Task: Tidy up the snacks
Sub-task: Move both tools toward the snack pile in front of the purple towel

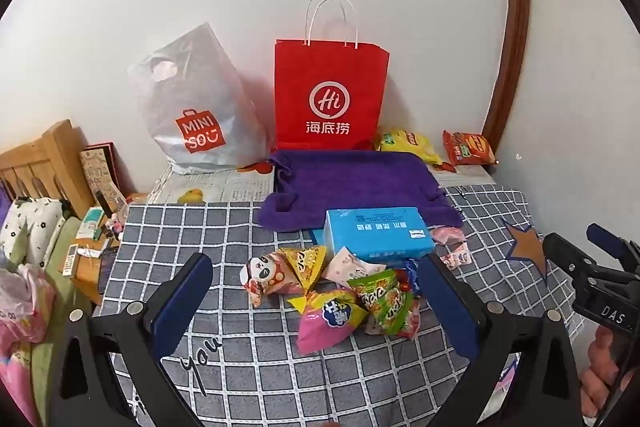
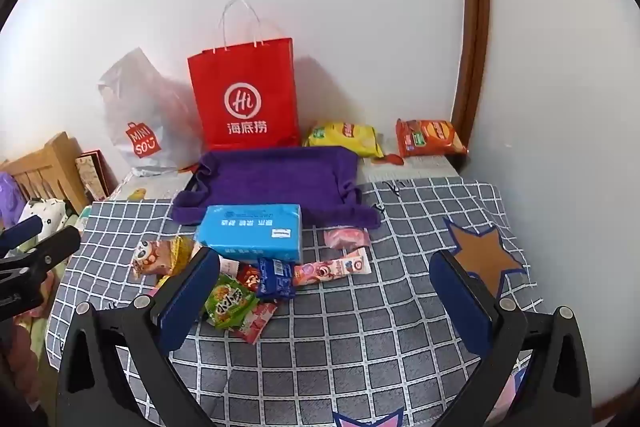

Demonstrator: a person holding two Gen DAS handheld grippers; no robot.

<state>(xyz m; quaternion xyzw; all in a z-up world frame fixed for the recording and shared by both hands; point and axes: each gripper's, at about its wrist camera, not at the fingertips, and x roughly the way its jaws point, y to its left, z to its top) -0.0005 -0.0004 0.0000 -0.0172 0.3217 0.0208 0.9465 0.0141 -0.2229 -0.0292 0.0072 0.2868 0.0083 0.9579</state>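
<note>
Counter (image 2: 360, 327) covered by grey checked cloth with an orange star patch toward the right edge. Back strip lined with newspaper (image 1: 224, 187).

Along the back edge: silver plastic bag (image 1: 196, 107) at left, red paper bag (image 1: 328, 95) upright beside it, yellow chip packet (image 2: 346, 137) and orange packet (image 2: 430, 137) in the back right corner. Purple towel (image 1: 352, 183) spread before the red bag.

Blue box (image 2: 252, 231) at the towel's near edge. Small snack packets (image 1: 340, 295) heaped just in front of the box, mid-counter.

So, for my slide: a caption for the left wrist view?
Open left gripper hovers over small snack packets beside a blue rectangular box on a grey checked cloth.
</note>
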